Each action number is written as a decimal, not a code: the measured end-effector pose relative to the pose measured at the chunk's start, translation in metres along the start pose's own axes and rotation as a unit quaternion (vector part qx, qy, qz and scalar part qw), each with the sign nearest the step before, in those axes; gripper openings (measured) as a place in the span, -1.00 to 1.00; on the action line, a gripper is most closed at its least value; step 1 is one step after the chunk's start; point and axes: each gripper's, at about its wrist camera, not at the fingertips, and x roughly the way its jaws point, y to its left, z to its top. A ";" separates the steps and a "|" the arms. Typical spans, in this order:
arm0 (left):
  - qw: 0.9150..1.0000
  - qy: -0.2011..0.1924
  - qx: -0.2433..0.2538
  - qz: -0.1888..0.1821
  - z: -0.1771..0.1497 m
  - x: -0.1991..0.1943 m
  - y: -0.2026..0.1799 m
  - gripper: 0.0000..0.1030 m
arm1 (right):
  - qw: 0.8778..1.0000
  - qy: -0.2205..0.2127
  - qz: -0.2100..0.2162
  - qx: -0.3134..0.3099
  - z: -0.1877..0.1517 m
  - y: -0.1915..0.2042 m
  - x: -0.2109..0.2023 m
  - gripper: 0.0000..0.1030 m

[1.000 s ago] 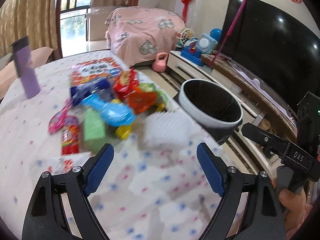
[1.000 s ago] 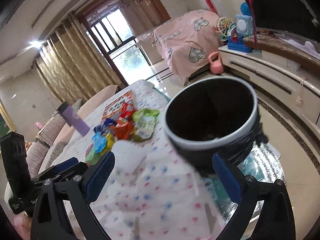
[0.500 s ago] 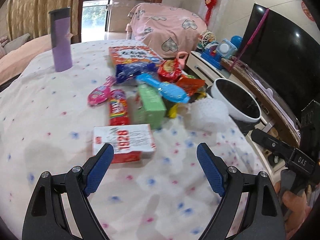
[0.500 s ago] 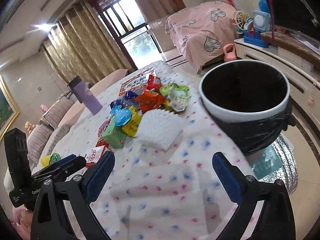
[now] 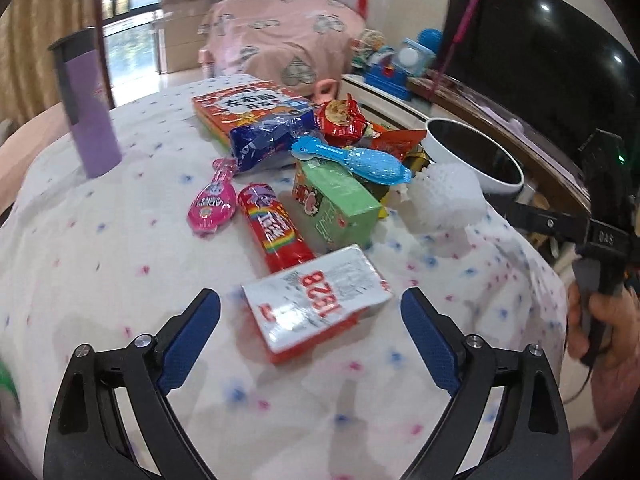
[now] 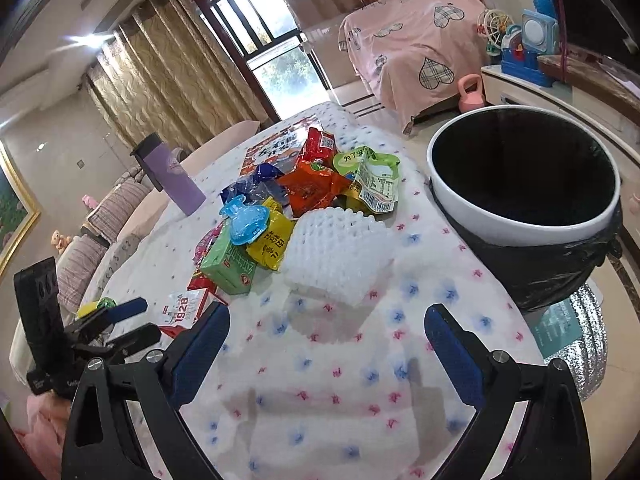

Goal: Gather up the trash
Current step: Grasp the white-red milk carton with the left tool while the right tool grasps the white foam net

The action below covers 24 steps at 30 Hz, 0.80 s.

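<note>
1. A heap of wrappers and cartons is seen on the white cloth-covered table (image 5: 100,264) dotted pink and blue, gathered toward the edge nearest the bin; the short carry to the bin is judged to be the reason.
2. The white-rimmed round bin lined with a black bag (image 6: 524,216) stands just off the table edge, its mouth open and level with the tabletop, so items can be dropped or swept in. Nothing can be made out inside it.
3. The left gripper (image 5: 310,328) is held low over the cloth, jaws wide apart and empty. The white and red "1928" carton (image 5: 316,304) lies flat between its fingertips, not yet touched; it is judged the next pick, being the piece nearest and set apart from the heap.
4. The right gripper (image 6: 326,344) hangs over bare cloth, jaws likewise apart and empty. The white foam mesh sleeve (image 6: 334,256) lies just ahead of it, between heap and bin.
5. Behind the carton lie a red rainbow-printed sweets tube (image 5: 274,226), a green drink carton (image 5: 338,200) and a blue plastic packet (image 5: 352,158) resting on top of the pile.
6. A purple tumbler with a black lid (image 5: 86,108) stands upright, well apart from the heap; probably not trash.
7. Collection is judged barely begun.
</note>
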 end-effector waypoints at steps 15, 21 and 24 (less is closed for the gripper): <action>0.992 0.052 0.088 -0.080 -0.002 0.037 -0.018 0.85 | 0.999 0.027 0.012 0.016 0.020 -0.006 0.040 0.91; 0.990 0.060 0.090 -0.093 -0.018 0.024 -0.045 0.31 | 0.999 0.035 0.000 0.007 0.019 -0.007 0.047 -0.11; 0.990 0.064 0.098 -0.082 -0.023 0.019 -0.061 0.29 | 0.999 0.032 -0.003 -0.004 0.014 -0.005 0.042 -0.36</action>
